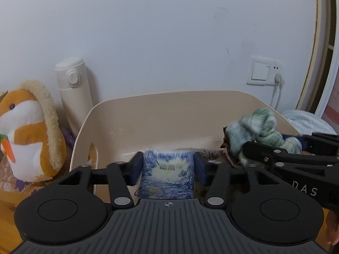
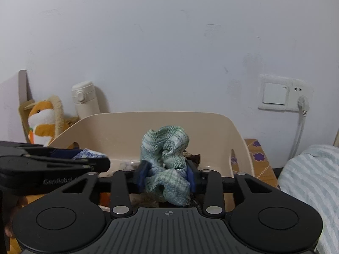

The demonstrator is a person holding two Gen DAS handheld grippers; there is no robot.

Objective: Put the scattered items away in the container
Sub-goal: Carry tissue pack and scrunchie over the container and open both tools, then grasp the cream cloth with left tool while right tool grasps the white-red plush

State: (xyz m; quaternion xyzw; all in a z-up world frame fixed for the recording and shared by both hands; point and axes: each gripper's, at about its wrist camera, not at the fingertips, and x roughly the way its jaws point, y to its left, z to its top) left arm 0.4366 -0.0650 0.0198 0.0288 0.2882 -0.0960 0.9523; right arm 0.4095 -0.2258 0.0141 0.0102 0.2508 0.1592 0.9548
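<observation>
A beige plastic tub [image 1: 169,94] stands against the wall, straight ahead of both grippers. My left gripper [image 1: 168,167] hangs over its near rim with a blue-and-white patterned packet [image 1: 169,175] between its blue pads; the packet is blurred and fills the gap, and the jaws look open around it. My right gripper [image 2: 166,176] is beside it on the right, over the same tub [image 2: 148,113]. A crumpled green-and-white cloth [image 2: 167,148] bulges loosely between its parted pads. In the left wrist view this cloth [image 1: 260,124] is blurred.
A plush orange-and-white toy [image 1: 27,131] and a cream thermos [image 1: 74,93] stand left of the tub by the wall. A switch and socket [image 1: 264,71] with a plugged cable are on the right. A striped blanket [image 2: 313,180] lies at far right.
</observation>
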